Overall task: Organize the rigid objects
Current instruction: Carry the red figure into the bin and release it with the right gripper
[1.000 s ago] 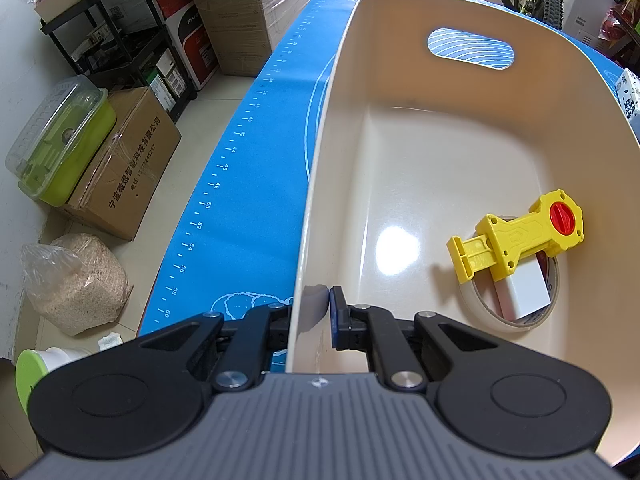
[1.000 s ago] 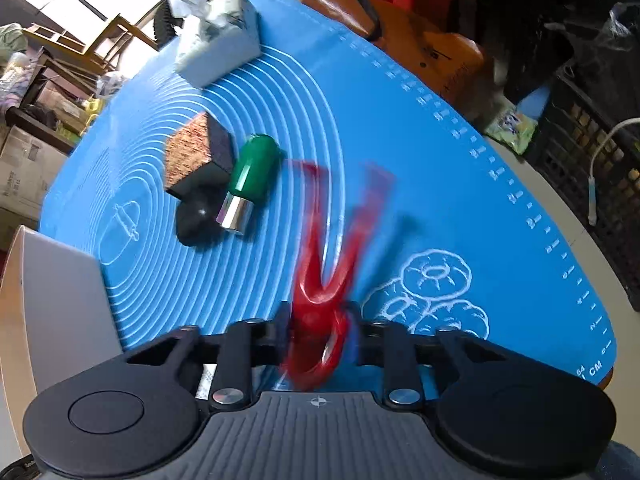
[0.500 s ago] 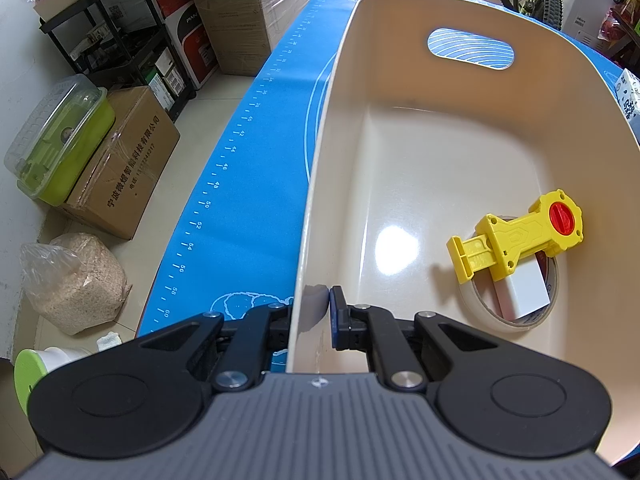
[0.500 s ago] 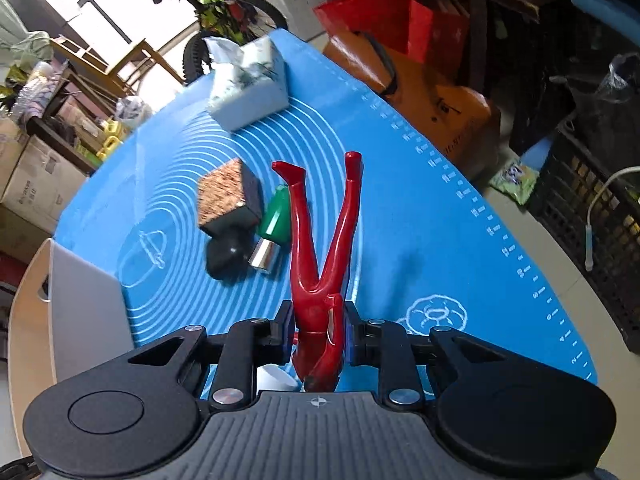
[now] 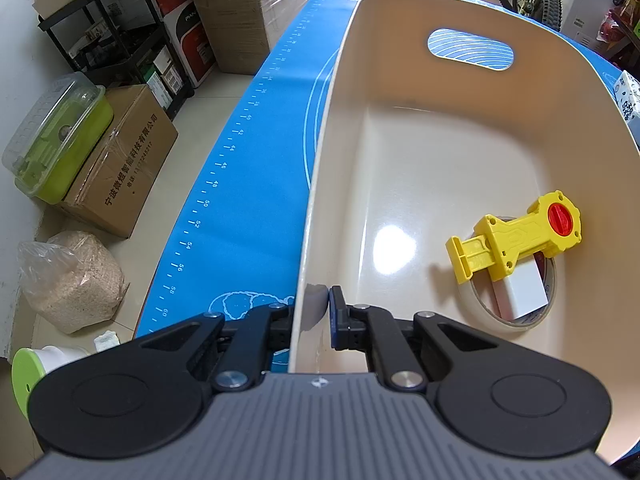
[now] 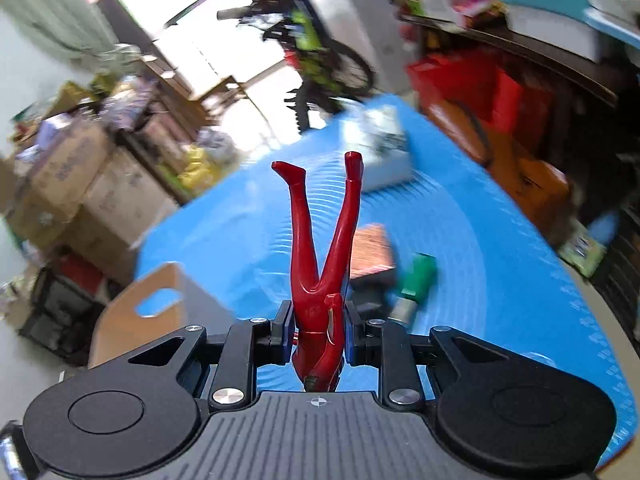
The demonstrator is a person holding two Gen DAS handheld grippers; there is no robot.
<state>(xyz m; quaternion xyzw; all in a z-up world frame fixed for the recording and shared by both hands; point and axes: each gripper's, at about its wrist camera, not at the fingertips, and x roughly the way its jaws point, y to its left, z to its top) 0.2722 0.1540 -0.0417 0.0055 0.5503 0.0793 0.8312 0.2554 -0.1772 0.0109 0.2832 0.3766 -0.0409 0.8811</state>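
My left gripper (image 5: 316,312) is shut on the near wall of the cream bin (image 5: 320,184). Inside the bin lie a yellow toy with a red knob (image 5: 516,236), a white block (image 5: 520,292) and a tape roll (image 5: 480,312). My right gripper (image 6: 318,336) is shut on a red figurine (image 6: 320,264), held legs forward, above the blue mat (image 6: 480,240). On the mat beyond it lie a cork-topped block (image 6: 374,248) and a green cylinder (image 6: 416,276). The bin also shows in the right wrist view (image 6: 132,312), at the left.
A white tissue box (image 6: 376,148) stands at the mat's far end. The blue mat (image 5: 248,184) runs along the bin's left side. Cardboard boxes (image 5: 120,160), a sack of grain (image 5: 72,280) and shelves stand on the floor at the left.
My right gripper has lifted the red figurine and swung up and left, so the bin comes into view. The left gripper and bin have not moved.
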